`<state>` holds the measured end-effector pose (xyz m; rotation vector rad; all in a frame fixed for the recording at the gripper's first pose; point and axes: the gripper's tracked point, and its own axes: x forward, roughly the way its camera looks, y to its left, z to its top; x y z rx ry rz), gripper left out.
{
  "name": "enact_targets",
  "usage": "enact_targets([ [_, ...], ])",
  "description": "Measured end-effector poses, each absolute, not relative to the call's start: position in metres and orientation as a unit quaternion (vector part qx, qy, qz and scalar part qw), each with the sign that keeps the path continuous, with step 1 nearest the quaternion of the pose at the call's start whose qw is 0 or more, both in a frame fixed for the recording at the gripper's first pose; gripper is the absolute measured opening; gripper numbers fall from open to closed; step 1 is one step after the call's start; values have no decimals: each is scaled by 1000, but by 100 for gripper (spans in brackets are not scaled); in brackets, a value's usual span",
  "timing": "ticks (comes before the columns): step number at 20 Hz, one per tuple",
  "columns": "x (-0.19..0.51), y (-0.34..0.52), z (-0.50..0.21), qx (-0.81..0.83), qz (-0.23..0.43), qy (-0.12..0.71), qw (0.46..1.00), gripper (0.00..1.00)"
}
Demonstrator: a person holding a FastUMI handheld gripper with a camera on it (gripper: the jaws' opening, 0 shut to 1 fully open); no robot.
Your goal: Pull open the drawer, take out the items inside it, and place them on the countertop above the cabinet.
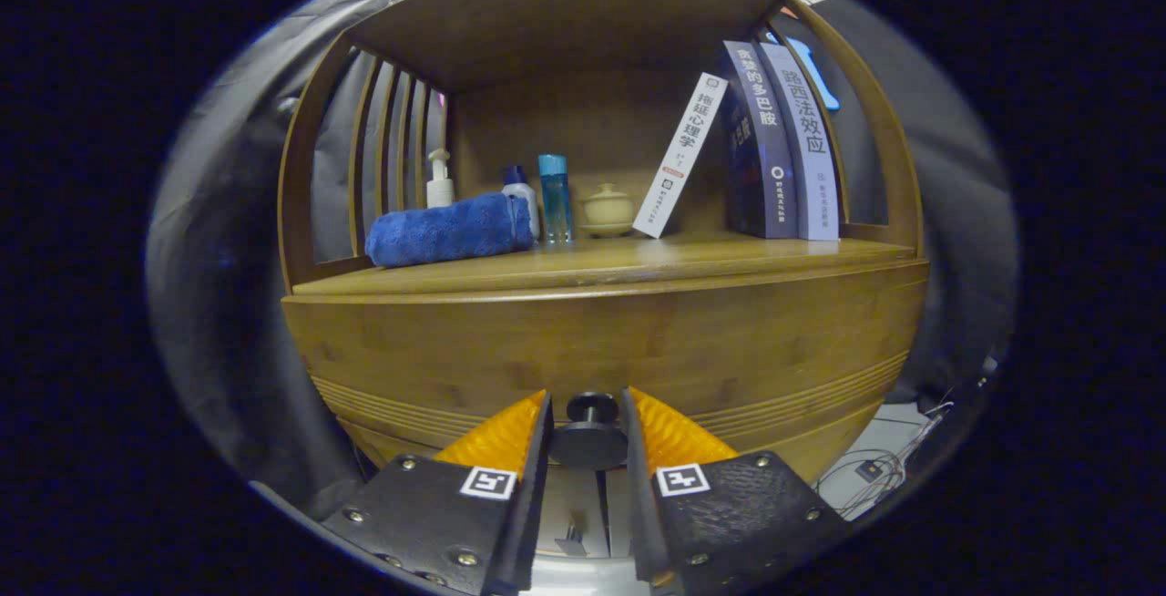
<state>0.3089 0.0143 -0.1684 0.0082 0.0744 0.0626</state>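
Note:
A wooden cabinet fills the gripper view, and its drawer front [601, 350] is a broad wooden panel right ahead of me. A dark round knob [588, 436] sticks out of that panel. My gripper [587, 395] has closed around the knob, one finger pressing on each side of its disc. The drawer looks closed and its inside is hidden. Above the drawer lies the wooden countertop [638, 259], under a shelf roof.
On the countertop lie a rolled blue towel [451, 230], a white pump bottle [440, 181], a blue bottle [555, 197], a small lidded ceramic pot [608, 209] and three books [774, 145], one leaning. Cables [879, 473] trail on the floor to the right.

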Motion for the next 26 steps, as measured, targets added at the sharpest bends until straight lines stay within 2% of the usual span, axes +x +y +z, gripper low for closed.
enact_targets([
  [4, 312, 14, -169, -5, 27, 27, 999, 40],
  [7, 302, 11, -172, -85, 10, 23, 996, 37],
  [8, 304, 13, -170, -74, 14, 27, 997, 32],
  [9, 301, 14, -172, -45, 17, 38, 998, 32],
  [10, 294, 14, -175, -31, 18, 43, 998, 24],
  [26, 136, 12, -195, -27, 9, 56, 998, 24],
])
